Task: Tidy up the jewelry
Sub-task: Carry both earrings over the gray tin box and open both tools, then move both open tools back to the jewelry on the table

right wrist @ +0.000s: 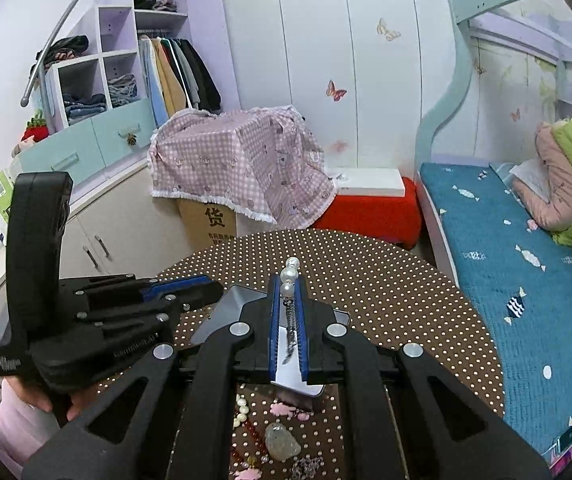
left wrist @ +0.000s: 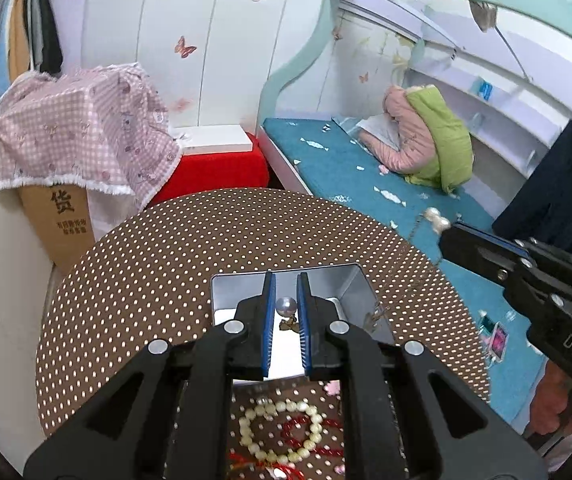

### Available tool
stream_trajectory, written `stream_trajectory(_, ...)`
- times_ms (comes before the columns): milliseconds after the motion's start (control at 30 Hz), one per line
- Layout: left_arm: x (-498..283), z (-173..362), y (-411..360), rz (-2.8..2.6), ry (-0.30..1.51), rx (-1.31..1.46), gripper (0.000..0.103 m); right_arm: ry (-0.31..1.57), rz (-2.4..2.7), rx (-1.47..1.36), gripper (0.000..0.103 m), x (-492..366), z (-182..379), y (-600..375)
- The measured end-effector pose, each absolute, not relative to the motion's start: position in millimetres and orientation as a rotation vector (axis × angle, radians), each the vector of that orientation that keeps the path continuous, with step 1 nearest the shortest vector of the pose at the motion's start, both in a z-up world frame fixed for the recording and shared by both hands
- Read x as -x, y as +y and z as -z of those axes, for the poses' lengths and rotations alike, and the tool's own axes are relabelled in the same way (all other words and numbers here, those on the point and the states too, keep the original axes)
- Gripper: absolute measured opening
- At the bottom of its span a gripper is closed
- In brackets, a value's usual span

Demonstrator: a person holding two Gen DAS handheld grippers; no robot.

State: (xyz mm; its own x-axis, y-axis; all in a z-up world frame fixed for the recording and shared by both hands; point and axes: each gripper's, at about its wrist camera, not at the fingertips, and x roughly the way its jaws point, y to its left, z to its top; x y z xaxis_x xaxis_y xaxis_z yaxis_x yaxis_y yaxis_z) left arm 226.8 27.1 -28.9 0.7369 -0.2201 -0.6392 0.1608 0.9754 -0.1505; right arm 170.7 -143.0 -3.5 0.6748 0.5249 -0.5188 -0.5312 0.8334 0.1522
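Observation:
My left gripper (left wrist: pixel 286 280) is shut on a grey pearl (left wrist: pixel 286 305) with a small gold charm hanging under it, above an open silver tin (left wrist: pixel 349 284) on the round dotted table (left wrist: pixel 206 240). My right gripper (right wrist: pixel 288 280) is shut on a chain with white pearls (right wrist: pixel 290 270) at its top. In the left wrist view the right gripper (left wrist: pixel 451 232) hangs to the right of the tin, and its thin chain (left wrist: pixel 377 312) drops toward the tin's edge. The left gripper (right wrist: pixel 214 288) shows at the left of the right wrist view, beside the tin (right wrist: pixel 230 304).
A white bead bracelet (left wrist: pixel 278 428) and a red bead bracelet (left wrist: pixel 309 430) lie on the table near me, with a pale stone (right wrist: pixel 282 442) and pink flower pieces (right wrist: pixel 286 408). A bed with a blue cover (right wrist: pixel 525 280) runs along the right. A cloth-draped cardboard box (right wrist: pixel 214 216) stands behind the table.

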Motion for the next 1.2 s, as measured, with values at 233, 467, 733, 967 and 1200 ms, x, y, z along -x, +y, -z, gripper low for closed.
stream_trajectory(233, -243, 61, 19, 0.226, 0.753, 0.029, 0.011, 0.684, -0.608, -0.002, 0.006, -193, 33, -138)
stream_trajectory(467, -242, 82, 13, 0.234, 0.778, -0.016, 0.012, 0.736, -0.605, 0.0, 0.009, -198, 49, -137)
stream_trajectory(733, -239, 84, 19, 0.214, 0.776, -0.008, 0.036, 0.742, -0.573, 0.01, 0.018, -197, 50, -142)
stream_trajectory(967, -230, 79, 17, 0.199, 0.765, -0.01, 0.038, 0.743, -0.563, 0.002, 0.024, -192, 49, -149)
stream_trajectory(1200, -215, 70, 16, 0.192, 0.745, -0.012, 0.038, 0.727, -0.55, -0.003, 0.025, -180, 42, -157)
